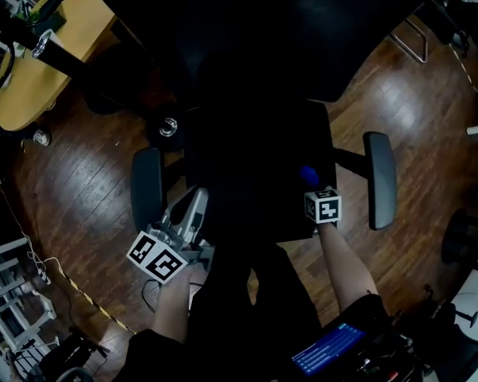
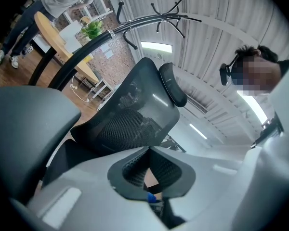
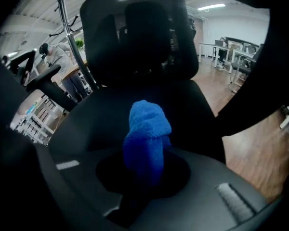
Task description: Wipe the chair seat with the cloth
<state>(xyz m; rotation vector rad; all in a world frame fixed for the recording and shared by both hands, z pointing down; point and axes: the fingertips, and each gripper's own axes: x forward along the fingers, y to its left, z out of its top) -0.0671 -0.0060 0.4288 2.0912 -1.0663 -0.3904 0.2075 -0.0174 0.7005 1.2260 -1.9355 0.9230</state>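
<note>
A black office chair fills the middle of the head view, its dark seat point(image 1: 247, 161) between two grey armrests point(image 1: 146, 188) point(image 1: 380, 178). My right gripper point(image 1: 311, 185) hovers over the seat's right front part, shut on a blue cloth point(image 1: 308, 174). In the right gripper view the cloth point(image 3: 147, 131) sticks up from the gripper point(image 3: 147, 163) in front of the seat point(image 3: 101, 117) and backrest point(image 3: 135, 32). My left gripper point(image 1: 197, 200) is beside the left armrest, off the seat's front left corner. Its ribbed pads point(image 2: 135, 165) meet at the tips point(image 2: 148, 150) with nothing held.
A wooden desk point(image 1: 32, 62) stands at the far left, with a coat stand point(image 2: 154, 16) near it. Wood floor point(image 1: 88, 189) surrounds the chair. Cables point(image 1: 64, 281) run along the floor at the lower left. Another chair's metal frame point(image 1: 414, 42) is at the upper right.
</note>
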